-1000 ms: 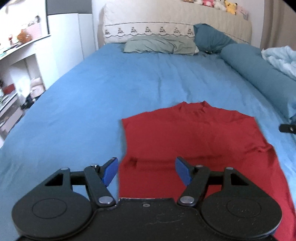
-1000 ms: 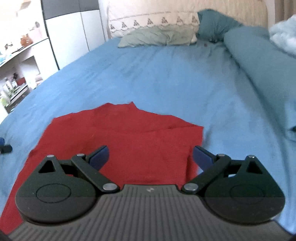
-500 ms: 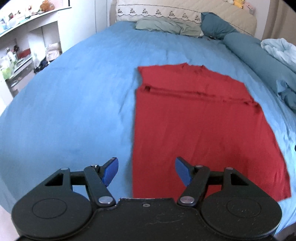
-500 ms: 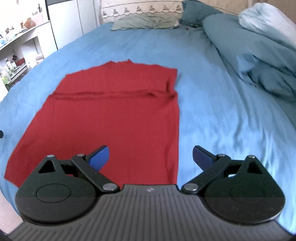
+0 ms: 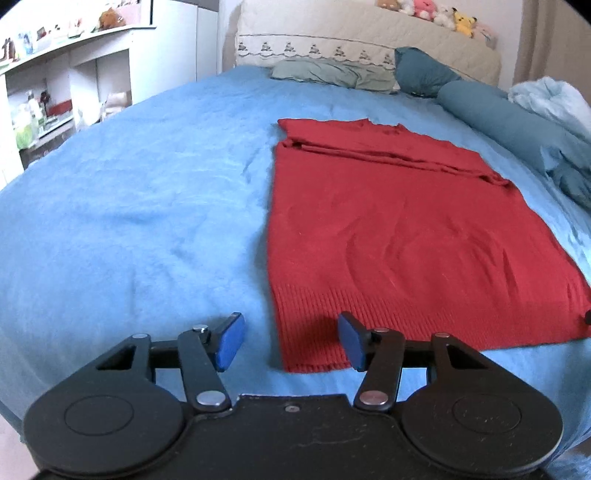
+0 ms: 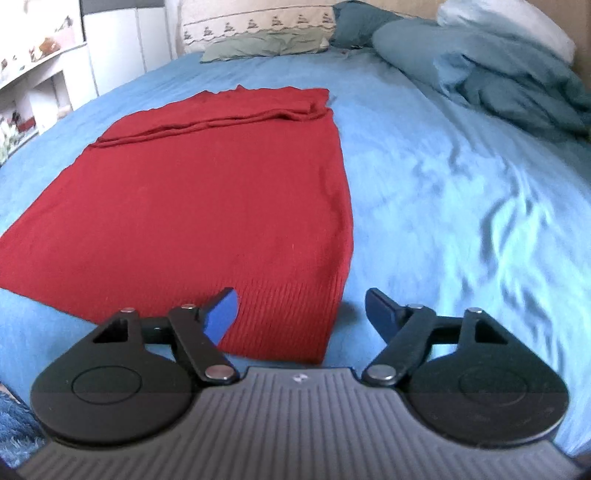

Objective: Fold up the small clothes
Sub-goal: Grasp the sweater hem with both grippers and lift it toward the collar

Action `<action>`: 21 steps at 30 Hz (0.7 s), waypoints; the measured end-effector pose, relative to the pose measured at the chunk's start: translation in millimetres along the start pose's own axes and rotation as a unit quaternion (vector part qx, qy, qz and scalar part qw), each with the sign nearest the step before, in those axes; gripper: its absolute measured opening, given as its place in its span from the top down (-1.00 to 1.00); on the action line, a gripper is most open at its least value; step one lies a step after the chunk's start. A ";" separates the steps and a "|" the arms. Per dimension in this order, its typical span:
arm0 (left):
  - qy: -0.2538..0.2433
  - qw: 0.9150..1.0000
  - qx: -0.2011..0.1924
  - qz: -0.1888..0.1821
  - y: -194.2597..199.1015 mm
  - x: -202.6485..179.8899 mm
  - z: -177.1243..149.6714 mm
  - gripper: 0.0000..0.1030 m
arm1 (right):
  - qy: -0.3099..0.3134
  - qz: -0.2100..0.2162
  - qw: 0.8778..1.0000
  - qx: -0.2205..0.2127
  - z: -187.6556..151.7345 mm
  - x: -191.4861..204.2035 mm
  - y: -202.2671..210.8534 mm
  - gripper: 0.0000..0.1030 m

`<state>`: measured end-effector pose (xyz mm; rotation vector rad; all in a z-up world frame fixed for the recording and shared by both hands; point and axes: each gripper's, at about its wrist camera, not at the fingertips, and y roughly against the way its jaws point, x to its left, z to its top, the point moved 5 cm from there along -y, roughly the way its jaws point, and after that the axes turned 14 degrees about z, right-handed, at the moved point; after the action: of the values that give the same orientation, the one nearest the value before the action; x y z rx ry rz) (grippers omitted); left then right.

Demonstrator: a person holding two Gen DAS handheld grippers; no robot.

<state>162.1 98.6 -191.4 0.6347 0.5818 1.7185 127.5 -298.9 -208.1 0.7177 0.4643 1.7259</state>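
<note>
We've got the red sweater [image 5: 399, 229] lying flat on the blue bed [image 5: 140, 206], sleeves folded in across the top, ribbed hem nearest us. Our left tool [image 5: 291, 341] hovers at the hem's left corner, pads spread wide, holding nothing. Our right tool [image 6: 301, 314] sits at the right corner, also spread and empty. Pillows [image 6: 266, 46] sit by the headboard.

Home bedroom: bed [image 5: 147, 192], pillows [image 5: 332, 72], plush toys [image 5: 436, 13], cluttered shelves [image 5: 55, 74].
</note>
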 end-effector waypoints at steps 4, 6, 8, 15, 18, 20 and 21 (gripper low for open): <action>-0.025 1.000 -0.003 0.015 -4.9 -8.7 -5.2 -0.14 | -0.015 -0.017 1.000 -0.002 -8.0 0.9 1.9 -0.62; -0.022 1.000 -0.003 0.019 -5.9 -9.4 -6.0 -0.14 | -0.025 -0.019 1.000 -0.003 -7.2 1.5 2.6 -0.50; -0.021 1.000 -0.002 0.020 -5.0 -9.5 -7.7 -0.11 | -0.033 -0.012 0.999 -0.004 -6.2 2.3 2.3 -0.35; -0.024 1.000 0.002 0.009 -4.3 -13.5 -8.4 0.36 | -0.039 -0.014 0.999 -0.004 -6.4 4.0 0.6 -0.03; -0.026 1.000 0.007 0.000 -3.8 -17.7 -7.1 0.76 | -0.040 -0.013 0.999 -0.004 -5.5 3.6 0.1 0.20; -0.036 0.999 0.003 0.003 -2.4 -20.8 -6.4 0.86 | -0.036 -0.012 0.999 -0.003 -5.2 3.6 -1.2 0.34; -0.041 0.999 -0.001 0.005 -1.4 -22.1 -5.7 0.88 | -0.034 -0.011 0.999 -0.004 -5.5 3.9 -1.4 0.43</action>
<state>163.5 77.1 -199.0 0.7048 0.5198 1.6940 124.2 -294.4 -212.2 0.7593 0.4172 1.6762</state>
